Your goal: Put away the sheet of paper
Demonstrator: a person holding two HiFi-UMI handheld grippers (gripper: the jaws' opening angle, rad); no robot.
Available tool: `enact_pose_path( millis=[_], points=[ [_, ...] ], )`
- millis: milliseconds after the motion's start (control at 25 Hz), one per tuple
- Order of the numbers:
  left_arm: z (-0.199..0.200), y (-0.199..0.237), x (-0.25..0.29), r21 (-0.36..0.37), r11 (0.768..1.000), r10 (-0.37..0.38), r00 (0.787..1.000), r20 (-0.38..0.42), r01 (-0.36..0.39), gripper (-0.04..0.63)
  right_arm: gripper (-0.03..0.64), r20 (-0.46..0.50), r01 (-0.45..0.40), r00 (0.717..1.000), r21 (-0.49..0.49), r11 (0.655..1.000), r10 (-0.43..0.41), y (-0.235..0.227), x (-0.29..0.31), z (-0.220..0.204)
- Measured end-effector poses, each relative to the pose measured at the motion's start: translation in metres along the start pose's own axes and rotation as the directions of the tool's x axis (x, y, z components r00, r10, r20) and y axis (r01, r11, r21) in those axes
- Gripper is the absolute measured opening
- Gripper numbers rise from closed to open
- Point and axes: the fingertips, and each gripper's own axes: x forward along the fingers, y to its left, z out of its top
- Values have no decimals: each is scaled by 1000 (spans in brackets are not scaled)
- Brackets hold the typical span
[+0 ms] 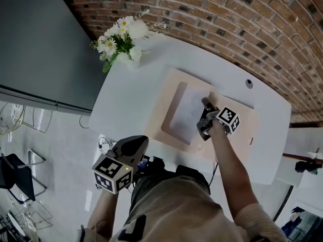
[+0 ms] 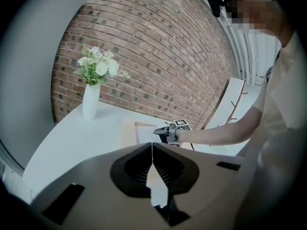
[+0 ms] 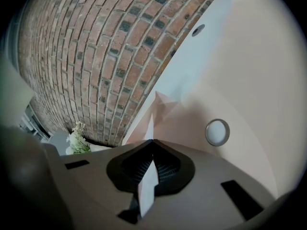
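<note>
Two grippers showing, one left gripper [image 1: 143, 141] and one right gripper [image 1: 204, 103], one sheet of paper [image 1: 187, 114] lying in one beige folder [image 1: 174, 82], one white table [image 1: 126, 97] standing, one white vase [image 1: 132, 62] holding one bunch of flowers [image 1: 122, 34], one round grommet [image 1: 249, 83] sitting in the tabletop

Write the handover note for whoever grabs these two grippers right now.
Left gripper: jaws together, nothing in them, held back off the near edge of the white table.
Right gripper: shut on the right edge of the sheet of paper.
The sheet lies mostly flat on the open beige folder in the middle of the table.
Done: sheet gripped.
Left: probably settle it in the folder, let go and close the folder.
</note>
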Motion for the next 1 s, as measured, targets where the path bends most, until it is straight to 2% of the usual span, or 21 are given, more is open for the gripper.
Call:
enact_pose_path(
  millis=[1000],
  points=[
    [0,1,3,-6,1000,11,1000,-26,-11,18,23,-4,-19,1000,41,999,19,-4,7,-1]
  ],
)
